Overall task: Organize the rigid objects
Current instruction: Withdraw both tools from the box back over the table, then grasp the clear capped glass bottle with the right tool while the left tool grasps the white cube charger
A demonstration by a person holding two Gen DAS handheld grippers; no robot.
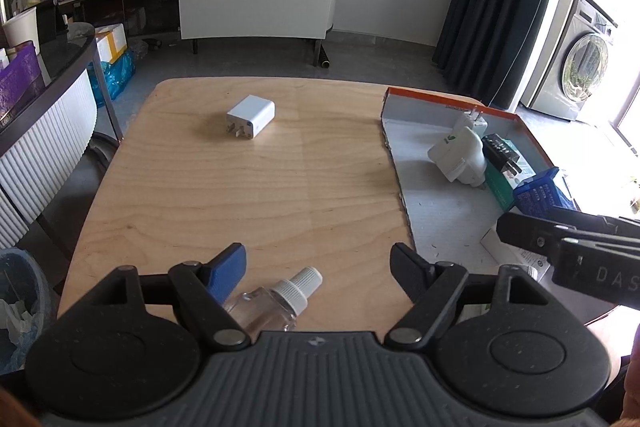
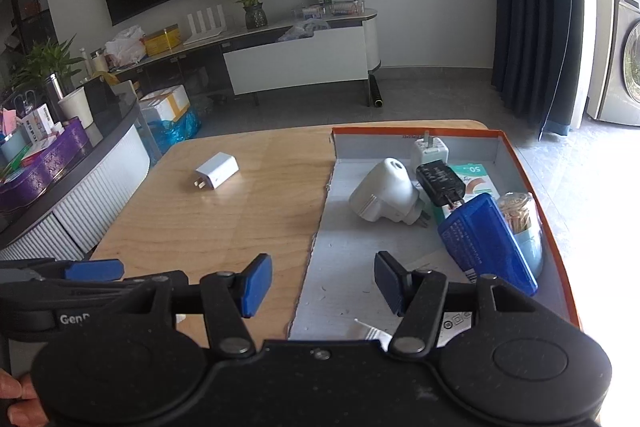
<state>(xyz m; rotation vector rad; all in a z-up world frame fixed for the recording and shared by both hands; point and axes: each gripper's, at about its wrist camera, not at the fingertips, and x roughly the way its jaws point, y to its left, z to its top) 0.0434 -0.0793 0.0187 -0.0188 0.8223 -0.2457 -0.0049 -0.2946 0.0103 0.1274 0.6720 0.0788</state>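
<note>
The left gripper [image 1: 318,267] has its jaws apart, nothing pressed between them. A small clear bottle [image 1: 272,301] with a white cap lies on the table [image 1: 240,195] at the near edge, just inside the left finger [image 1: 224,277], cap pointing toward the far right; whether the blue pad touches the glass cannot be told. The right gripper [image 2: 322,285] also stands with jaws apart and empty, hanging over the near left edge of the box [image 2: 536,195], one finger over the wood and the other over the box floor. In the left view it shows as a black shape [image 1: 568,247] at the right, over the box.

Farther out on the table, toward the far left corner, lies a white charger [image 1: 251,117], prongs toward the near side, well apart from everything else.

The box, a shallow grey tray with an orange rim, takes up the right side of the table. Inside it, near the middle, a white plug [image 2: 386,193] lies on its side. Just beyond it, by the far wall, a second white charger [image 2: 430,153] stands with prongs up. A black charger [image 2: 440,185] rests beside the plug on a green packet [image 2: 476,179]. Along the right wall a blue case [image 2: 486,243] leans tilted against a tub of toothpicks [image 2: 520,217].
</note>
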